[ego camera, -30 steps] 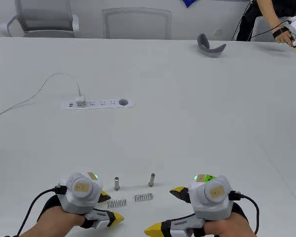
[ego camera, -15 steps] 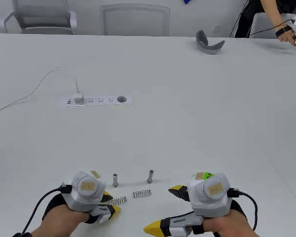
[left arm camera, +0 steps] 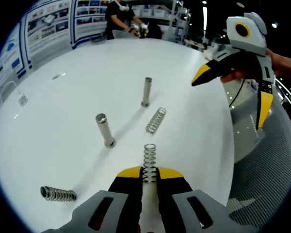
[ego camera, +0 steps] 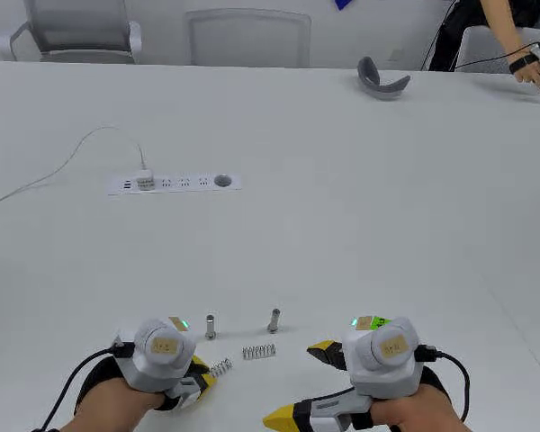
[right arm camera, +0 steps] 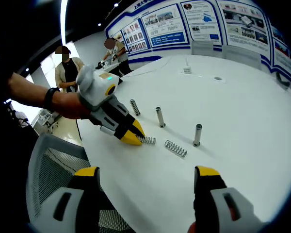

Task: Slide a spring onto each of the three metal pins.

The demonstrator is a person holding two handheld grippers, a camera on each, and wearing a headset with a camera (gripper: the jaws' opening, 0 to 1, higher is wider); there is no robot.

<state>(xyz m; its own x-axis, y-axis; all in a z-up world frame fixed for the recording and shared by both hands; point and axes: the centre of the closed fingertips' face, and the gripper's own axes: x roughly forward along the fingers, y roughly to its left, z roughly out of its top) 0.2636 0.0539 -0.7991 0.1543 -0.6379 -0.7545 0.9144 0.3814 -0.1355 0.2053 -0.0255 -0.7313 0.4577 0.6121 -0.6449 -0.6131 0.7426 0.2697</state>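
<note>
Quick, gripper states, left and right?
Left gripper: closed on a spring.
Right gripper: open, holding nothing.

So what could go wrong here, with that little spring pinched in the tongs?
The left tongs grip the spring near one end, most of it sticking out, so it might slip or flick away. The nearest pin stands thin and upright on the table, seemingly unfixed; a bump while threading could topple it.
</note>
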